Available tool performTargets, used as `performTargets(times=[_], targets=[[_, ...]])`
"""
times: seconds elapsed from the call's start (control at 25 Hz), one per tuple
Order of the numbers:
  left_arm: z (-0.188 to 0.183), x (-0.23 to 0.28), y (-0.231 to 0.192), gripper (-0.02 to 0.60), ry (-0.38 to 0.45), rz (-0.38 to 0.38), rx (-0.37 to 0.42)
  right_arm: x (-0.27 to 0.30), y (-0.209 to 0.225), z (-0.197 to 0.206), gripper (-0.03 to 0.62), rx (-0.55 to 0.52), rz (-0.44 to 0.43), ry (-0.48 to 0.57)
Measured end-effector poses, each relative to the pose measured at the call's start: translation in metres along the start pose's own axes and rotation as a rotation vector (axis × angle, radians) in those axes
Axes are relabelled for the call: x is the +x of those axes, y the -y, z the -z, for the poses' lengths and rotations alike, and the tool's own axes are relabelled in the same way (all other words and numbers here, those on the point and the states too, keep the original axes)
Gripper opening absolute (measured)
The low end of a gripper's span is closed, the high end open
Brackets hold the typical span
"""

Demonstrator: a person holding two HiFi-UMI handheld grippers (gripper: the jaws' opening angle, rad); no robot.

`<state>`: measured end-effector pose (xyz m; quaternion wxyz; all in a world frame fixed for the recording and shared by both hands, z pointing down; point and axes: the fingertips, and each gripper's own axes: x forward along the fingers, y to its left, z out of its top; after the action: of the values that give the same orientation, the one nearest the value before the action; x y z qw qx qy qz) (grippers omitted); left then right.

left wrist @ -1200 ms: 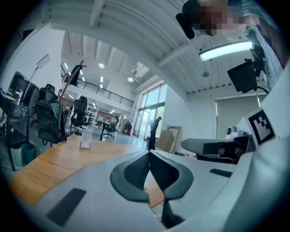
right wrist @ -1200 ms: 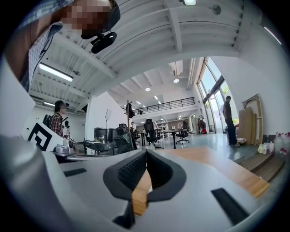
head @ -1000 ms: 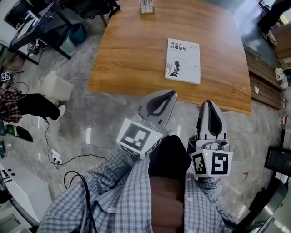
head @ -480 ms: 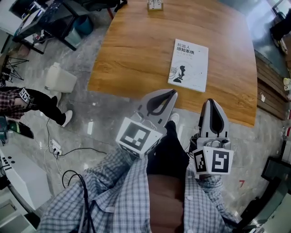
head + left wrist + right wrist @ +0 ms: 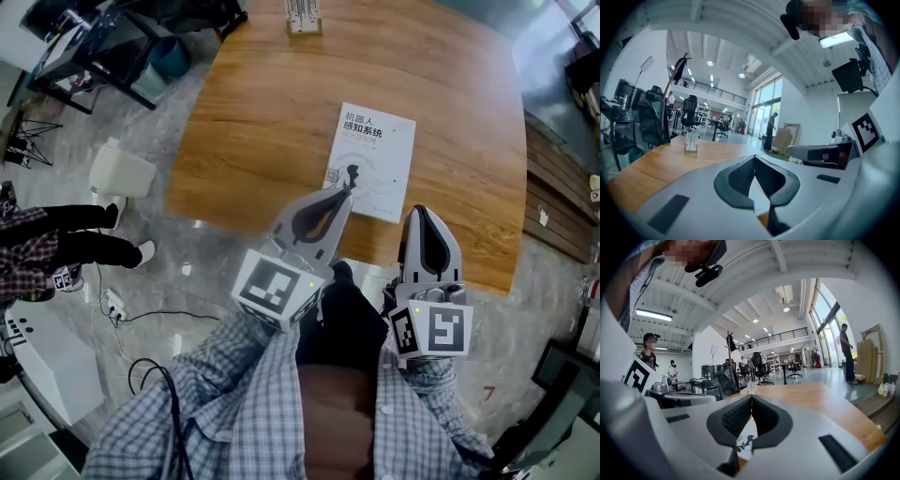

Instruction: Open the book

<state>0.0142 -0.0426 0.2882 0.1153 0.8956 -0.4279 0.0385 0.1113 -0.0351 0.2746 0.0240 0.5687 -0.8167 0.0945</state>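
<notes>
A white book [image 5: 372,158] with a dark cover figure lies closed on the wooden table [image 5: 262,112], near its front edge. My left gripper [image 5: 349,192] is shut and empty, its tips just at the book's near left corner in the head view. My right gripper [image 5: 418,214] is shut too, held just short of the book's near right edge. Through the closed jaws, the left gripper view shows a sliver of the book [image 5: 758,197], and the right gripper view shows the book's cover [image 5: 746,438].
A small white stand [image 5: 302,15] sits at the table's far end; it also shows as the stand [image 5: 691,141]. Office chairs and desks [image 5: 112,47] stand left of the table. A white box [image 5: 122,171] and cables lie on the floor. A person [image 5: 56,239] is at the left.
Both grippers have come forward toward the table; the book now lies right at their tips. Both stay shut.
</notes>
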Motion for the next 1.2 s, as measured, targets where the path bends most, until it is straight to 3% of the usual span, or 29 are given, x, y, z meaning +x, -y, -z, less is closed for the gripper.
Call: performTargets(times=[0.32, 0.6, 1.2], targets=[[0.022, 0.044, -0.014, 0.008, -0.077, -0.090, -0.042, 0.036, 0.044, 0.020, 0.018, 0.037, -0.051, -0.075], [0.053, 0.075, -0.026, 0.008, -0.138, -0.107, -0.087, 0.056, 0.066, 0.059, 0.018, 0.079, -0.046, -0.164], [0.120, 0.091, -0.060, 0.008, -0.320, -0.077, -0.151, 0.075, 0.075, 0.181, 0.021, 0.265, 0.008, -0.562]])
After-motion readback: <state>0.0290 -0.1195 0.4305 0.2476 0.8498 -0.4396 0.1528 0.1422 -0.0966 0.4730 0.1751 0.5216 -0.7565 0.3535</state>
